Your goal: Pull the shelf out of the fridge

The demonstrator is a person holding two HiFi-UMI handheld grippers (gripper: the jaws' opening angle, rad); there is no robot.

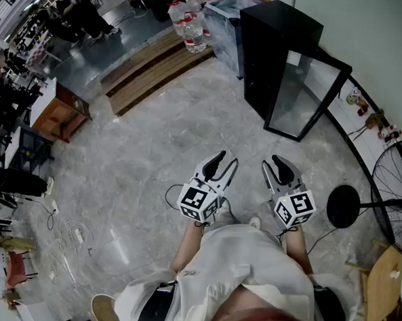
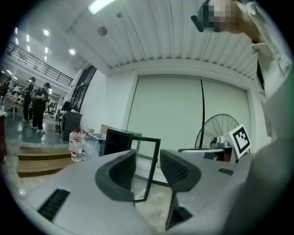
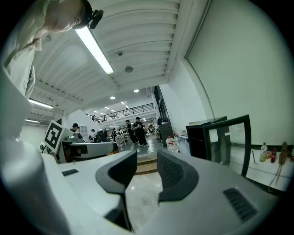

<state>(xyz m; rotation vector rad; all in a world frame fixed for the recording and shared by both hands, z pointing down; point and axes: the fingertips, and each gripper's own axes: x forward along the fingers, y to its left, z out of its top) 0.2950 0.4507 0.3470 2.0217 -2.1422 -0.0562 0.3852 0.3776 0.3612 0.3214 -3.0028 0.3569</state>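
Note:
A small black fridge (image 1: 275,52) stands on the floor ahead of me, its glass door (image 1: 305,95) swung open to the right. From here its inside is hidden, so no shelf shows. Both grippers are held level at waist height, well short of the fridge. My left gripper (image 1: 226,159) has a narrow gap between its jaws and holds nothing. My right gripper (image 1: 271,162) is the same. In the left gripper view, the fridge (image 2: 115,141) and its door (image 2: 146,167) show beyond the left gripper (image 2: 147,170). In the right gripper view, the fridge (image 3: 202,137) stands right of the right gripper (image 3: 147,173).
A standing fan (image 1: 396,182) with a round black base (image 1: 342,206) is at my right, near a wooden stool (image 1: 383,283). Water bottles (image 1: 185,23) and a clear bin (image 1: 226,22) sit behind the fridge by wooden steps (image 1: 152,69). Cables (image 1: 67,236) lie at left.

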